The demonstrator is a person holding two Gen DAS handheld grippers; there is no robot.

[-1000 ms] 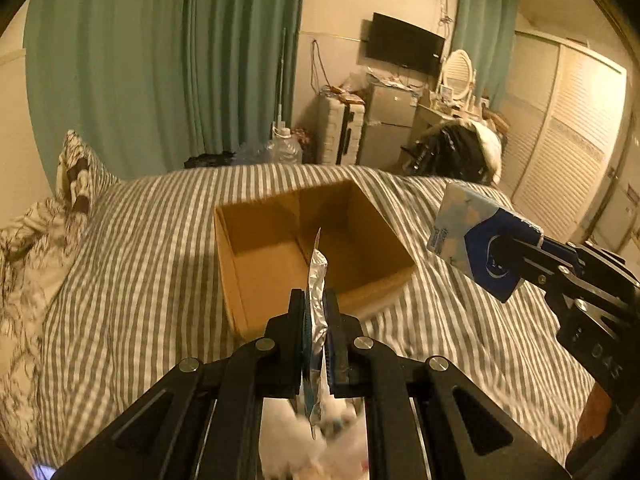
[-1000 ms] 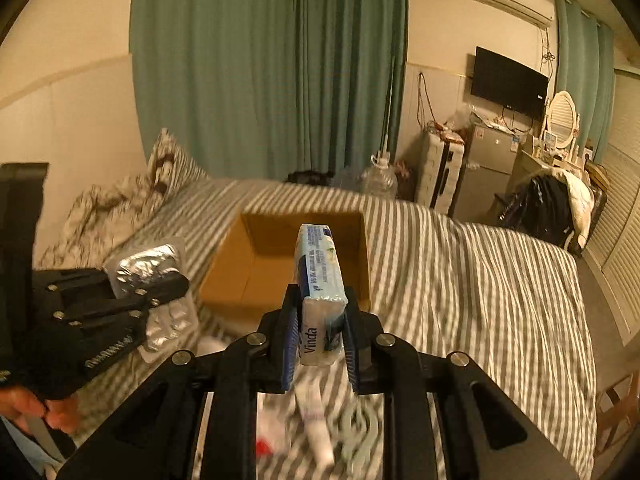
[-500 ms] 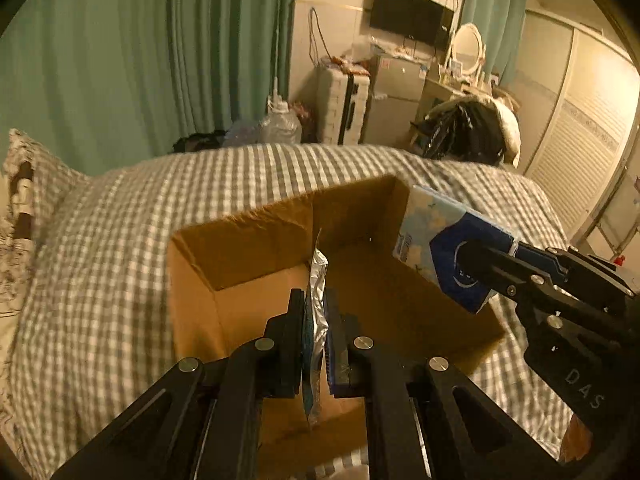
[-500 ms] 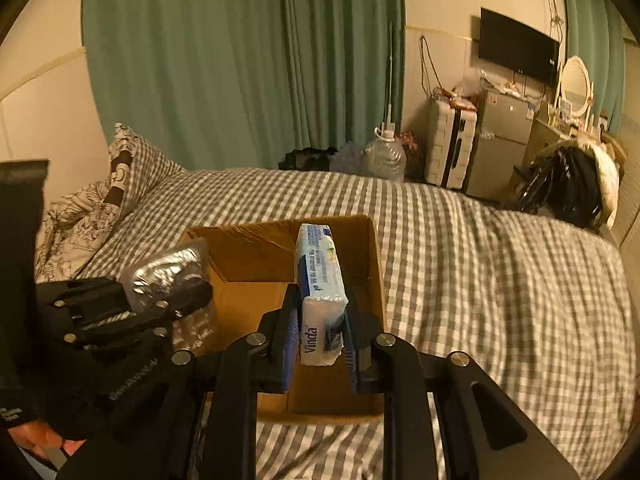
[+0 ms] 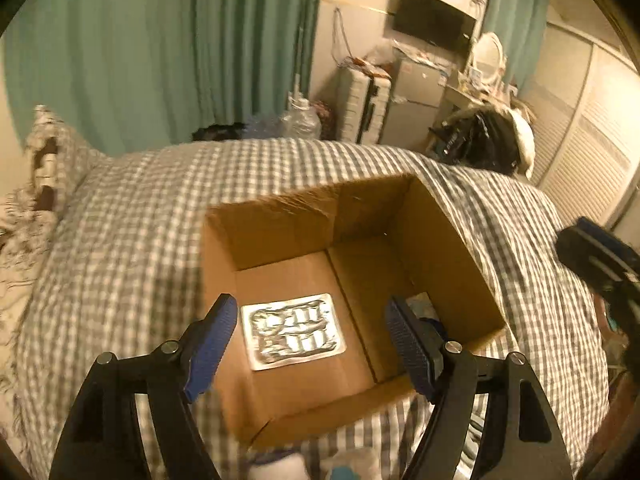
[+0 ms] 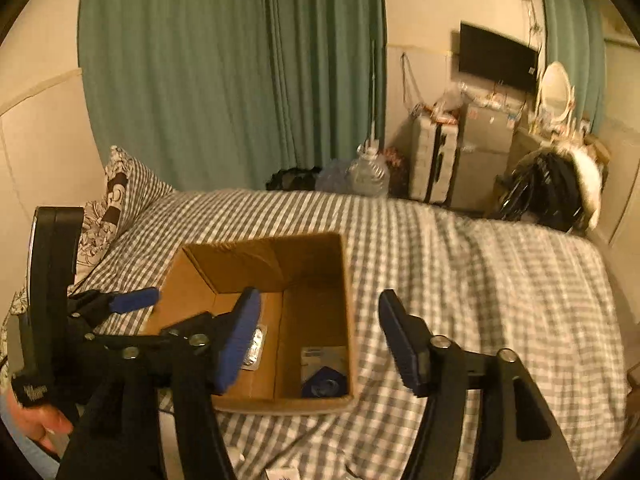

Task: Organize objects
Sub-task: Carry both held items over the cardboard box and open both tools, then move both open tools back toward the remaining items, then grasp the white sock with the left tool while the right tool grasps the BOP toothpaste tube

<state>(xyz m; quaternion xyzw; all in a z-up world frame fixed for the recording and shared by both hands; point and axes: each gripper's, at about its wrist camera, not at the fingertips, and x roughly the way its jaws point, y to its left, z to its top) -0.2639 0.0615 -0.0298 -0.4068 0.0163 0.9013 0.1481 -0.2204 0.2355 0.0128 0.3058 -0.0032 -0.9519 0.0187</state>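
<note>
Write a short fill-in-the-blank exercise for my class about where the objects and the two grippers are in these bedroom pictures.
1. The silver foil blister pack lies flat inside the brown cardboard ____.
2. The blue and white tissue packet lies in the box's near ____ corner.
3. The left gripper and the right gripper both have their jaws ____.
4. The open cardboard box sits on a grey and white checked ____.

Missing words: box; right; open; bed cover

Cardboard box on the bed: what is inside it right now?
Inside the cardboard box: a silver blister pack flat on the floor and a tissue pack in the near right corner, partly hidden.
</note>
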